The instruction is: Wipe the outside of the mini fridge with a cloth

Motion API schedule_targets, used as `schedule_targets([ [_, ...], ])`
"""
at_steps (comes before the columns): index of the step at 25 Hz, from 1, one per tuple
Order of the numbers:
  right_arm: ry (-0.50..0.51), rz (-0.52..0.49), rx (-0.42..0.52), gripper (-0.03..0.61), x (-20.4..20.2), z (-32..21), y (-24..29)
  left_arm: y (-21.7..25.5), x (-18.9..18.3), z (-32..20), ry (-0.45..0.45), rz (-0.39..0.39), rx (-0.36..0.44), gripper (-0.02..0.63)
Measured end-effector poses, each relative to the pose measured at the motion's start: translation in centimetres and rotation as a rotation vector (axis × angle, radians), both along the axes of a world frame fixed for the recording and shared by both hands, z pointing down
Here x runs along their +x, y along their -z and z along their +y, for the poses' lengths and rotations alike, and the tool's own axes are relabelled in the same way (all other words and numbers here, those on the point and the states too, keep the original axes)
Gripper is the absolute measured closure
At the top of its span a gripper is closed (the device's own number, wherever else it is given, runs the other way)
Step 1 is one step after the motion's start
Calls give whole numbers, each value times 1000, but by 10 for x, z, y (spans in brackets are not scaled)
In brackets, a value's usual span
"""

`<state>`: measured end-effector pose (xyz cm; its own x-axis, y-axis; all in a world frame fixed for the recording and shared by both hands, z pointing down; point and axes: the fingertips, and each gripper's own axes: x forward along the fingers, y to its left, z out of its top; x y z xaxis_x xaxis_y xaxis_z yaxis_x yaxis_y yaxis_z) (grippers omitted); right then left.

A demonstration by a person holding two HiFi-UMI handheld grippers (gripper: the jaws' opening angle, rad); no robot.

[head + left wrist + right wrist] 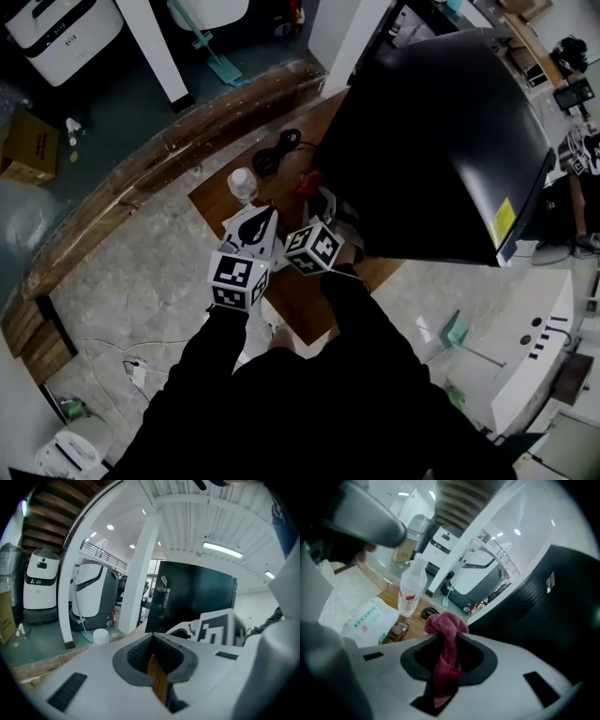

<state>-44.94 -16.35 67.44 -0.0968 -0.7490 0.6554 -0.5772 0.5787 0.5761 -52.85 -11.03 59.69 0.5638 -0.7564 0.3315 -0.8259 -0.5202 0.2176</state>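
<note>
- L tongs (pixel 151 638): jaws together, nothing btwn them, only an orange strip in the recess behind.
- R tongs (pixel 449 637): jaws clamped on a red cloth (pixel 446 623), which is bunched above the jaws w/ its tail hanging into the recess.
- Head view: both tongs side by side over the wood top (pixel 295 305), marker cubes up. R jaw tips are mostly hidden by their own cube; only a bit of cloth shows past it.
- Fridge (pixel 441 131): black, at the wood top's right side, just ahead-right of R tongs. Cloth is near its left face; can't tell if they touch.
- Fridge base is hidden under its own top in head view. In L tongs view its lower part sits behind R tongs' cube. In R tongs view it's cut off at the frame edge.
- Yellow label (pixel 503 218) on the fridge's front edge: print too small to read.
- Bottle (pixel 411 588): clear, w/ a red band, text unreadable. Stands on the wood top left of the cloth.
- Packet (pixel 365 618): white, green print + red round mark, too blurred to read.
- Black cable (pixel 277 150): coiled beyond the bottle.
- Dark sleeves (pixel 216 375) cover the lower middle of head view.
</note>
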Motion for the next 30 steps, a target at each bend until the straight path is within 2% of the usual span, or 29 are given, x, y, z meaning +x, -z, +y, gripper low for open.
schedule_targets([
  [3, 77, -23, 57, 492, -2, 39, 71, 34, 12, 8, -32, 1, 45, 607],
  [7, 113, -29, 159, 492, 14, 79, 180, 88, 40, 23, -107, 10, 110, 607],
  [11, 64, 47, 255, 492, 66, 107, 259, 153, 95, 42, -217, 106, 178, 607],
  [14, -1, 130, 326, 492, 113, 118, 298, 191, 137, 51, -286, 187, 215, 607],
  [17, -73, 190, 354, 492, 149, 123, 308, 205, 165, 59, -350, 219, 245, 607],
  [21, -134, 290, 328, 492, 182, 116, 292, 204, 184, 66, -388, 219, 254, 607],
  [25, -143, 352, 292, 495, 187, 109, 267, 194, 188, 69, -390, 200, 239, 607],
  [30, -159, 364, 249, 495, 185, 102, 235, 172, 182, 62, -375, 164, 220, 607],
])
